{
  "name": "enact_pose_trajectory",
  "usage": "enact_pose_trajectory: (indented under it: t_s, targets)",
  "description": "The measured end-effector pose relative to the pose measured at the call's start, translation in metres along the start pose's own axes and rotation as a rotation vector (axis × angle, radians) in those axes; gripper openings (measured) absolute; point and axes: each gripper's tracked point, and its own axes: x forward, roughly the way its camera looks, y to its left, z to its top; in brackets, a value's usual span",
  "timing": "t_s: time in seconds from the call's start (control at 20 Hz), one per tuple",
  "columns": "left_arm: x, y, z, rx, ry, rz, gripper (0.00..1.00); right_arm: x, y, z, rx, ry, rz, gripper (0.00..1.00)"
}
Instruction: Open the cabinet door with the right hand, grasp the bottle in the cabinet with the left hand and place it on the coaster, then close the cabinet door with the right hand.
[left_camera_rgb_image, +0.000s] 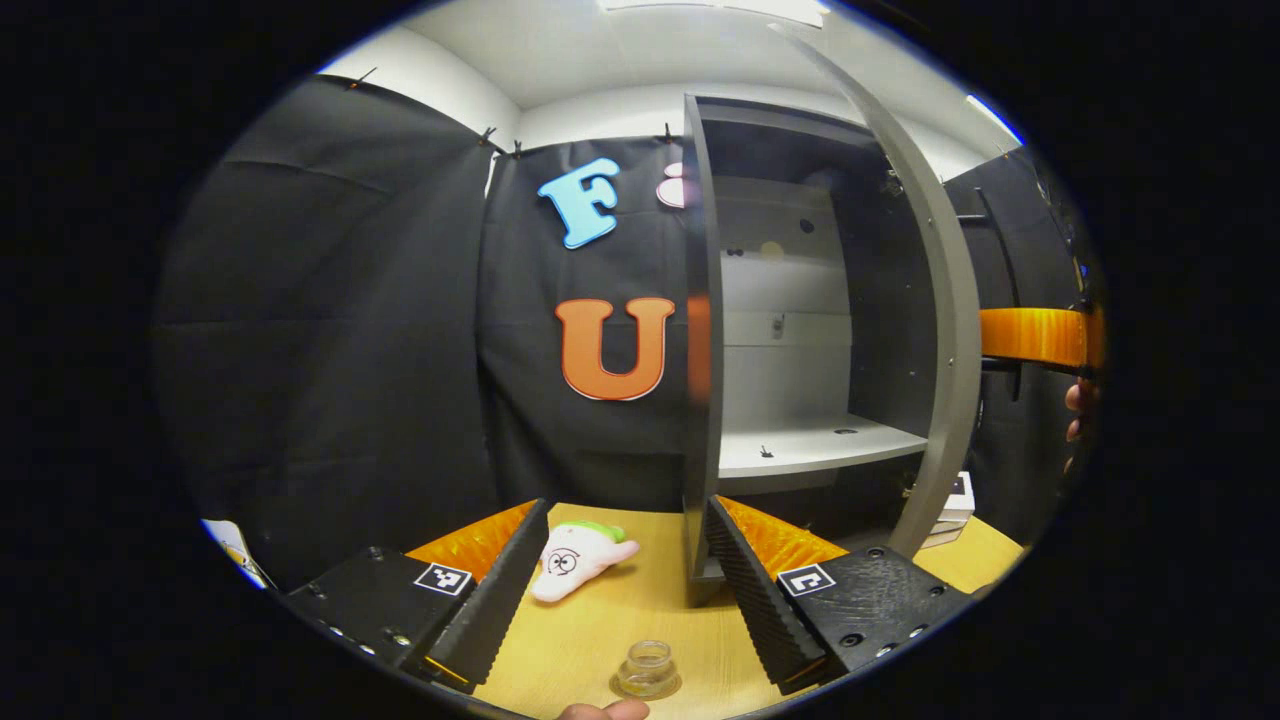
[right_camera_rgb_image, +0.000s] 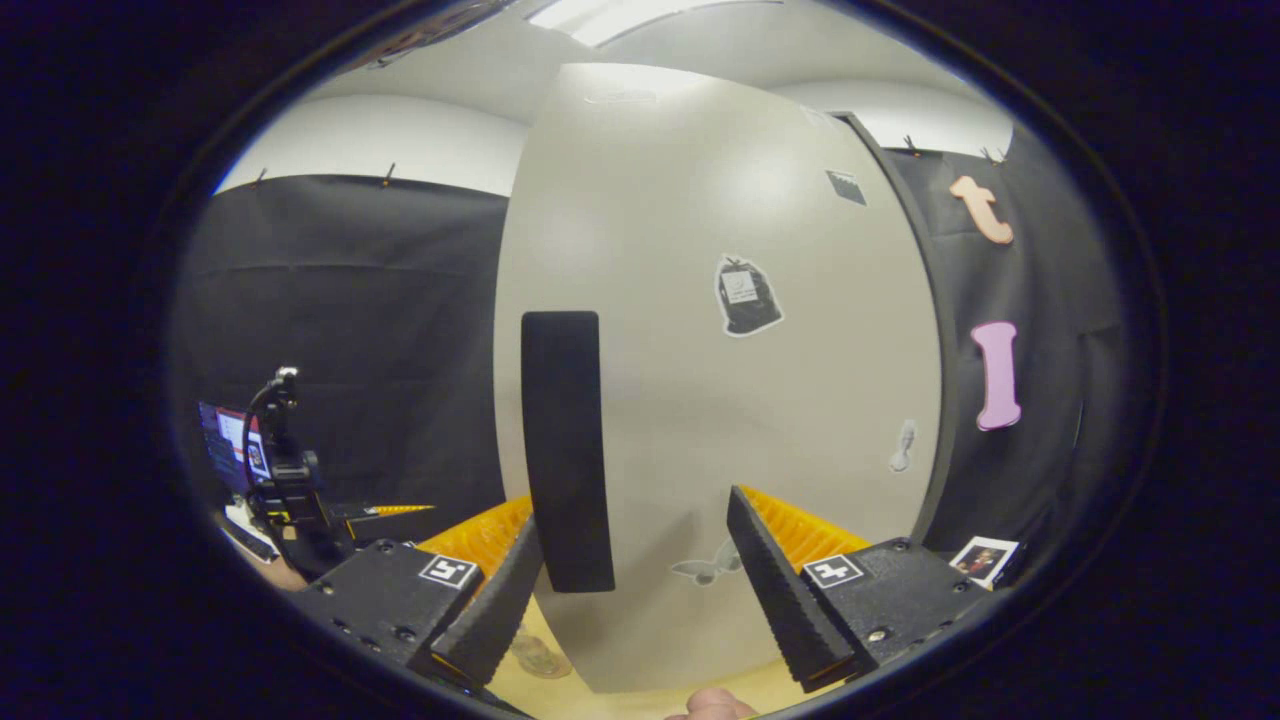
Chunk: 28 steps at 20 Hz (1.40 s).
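A small clear glass bottle (left_camera_rgb_image: 647, 664) stands on a round coaster (left_camera_rgb_image: 646, 687) on the wooden table, low between the fingers of my left gripper (left_camera_rgb_image: 630, 600), which is open and holds nothing. The grey cabinet (left_camera_rgb_image: 700, 330) stands open, its shelf (left_camera_rgb_image: 810, 447) bare, its door (left_camera_rgb_image: 950, 330) swung out to the right. In the right gripper view the door's front (right_camera_rgb_image: 720, 400) is close ahead. My right gripper (right_camera_rgb_image: 630, 590) is open around the lower end of the black handle (right_camera_rgb_image: 567, 450), which sits near the left finger without being pressed.
A white plush toy (left_camera_rgb_image: 575, 557) lies on the table left of the cabinet. Small cards (left_camera_rgb_image: 955, 500) lie behind the door. An orange gripper body (left_camera_rgb_image: 1040, 335) and a hand show at the right edge of the left gripper view. A camera stand (right_camera_rgb_image: 285, 470) rises at far left.
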Motion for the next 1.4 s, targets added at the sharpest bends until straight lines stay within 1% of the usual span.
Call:
enact_pose_trajectory:
  t_s: [0.15, 0.35, 0.5, 0.65, 0.75, 0.9, 1.05, 1.15, 1.2, 1.3, 1.35, 1.4]
  targets:
    - [-0.008, 0.014, 0.004, 0.015, -0.008, 0.063, 0.95, 0.017, 0.004, -0.004, 0.014, 0.009, 0.058, 1.0]
    - [-0.017, 0.022, 0.009, 0.018, -0.012, 0.123, 0.95, 0.035, 0.001, -0.008, -0.023, 0.01, 0.083, 1.0]
    - [-0.03, 0.017, 0.011, 0.01, -0.018, 0.144, 0.95, 0.043, 0.003, -0.011, -0.029, 0.02, 0.112, 1.0]
    - [-0.036, 0.004, 0.019, -0.002, -0.027, 0.133, 0.95, 0.044, 0.003, -0.012, -0.034, 0.02, 0.129, 1.0]
    - [-0.038, -0.011, 0.024, -0.018, -0.042, 0.103, 0.95, 0.045, 0.003, -0.013, -0.031, 0.021, 0.127, 1.0]
    - [-0.028, -0.029, 0.027, -0.014, -0.041, 0.061, 0.95, 0.036, 0.0, -0.015, -0.042, 0.026, 0.12, 1.0]
    - [-0.026, -0.048, 0.029, -0.004, -0.051, 0.003, 0.95, 0.024, -0.023, -0.012, -0.055, 0.007, 0.047, 1.0]
    - [-0.021, -0.068, 0.029, 0.003, -0.052, -0.044, 0.95, 0.016, -0.046, -0.015, -0.036, 0.022, -0.031, 1.0]
    - [-0.016, -0.073, 0.035, 0.002, -0.058, -0.066, 0.95, 0.012, -0.06, -0.016, -0.021, 0.027, -0.084, 1.0]
    - [-0.003, -0.09, 0.047, -0.012, -0.083, -0.115, 0.95, -0.003, -0.093, -0.021, 0.008, 0.045, -0.231, 1.0]
    - [0.005, -0.096, 0.054, -0.019, -0.096, -0.126, 0.95, -0.011, -0.106, -0.023, 0.018, 0.05, -0.293, 1.0]
    - [0.016, -0.097, 0.058, -0.02, -0.1, -0.122, 0.95, -0.017, -0.117, -0.024, 0.017, 0.057, -0.341, 1.0]
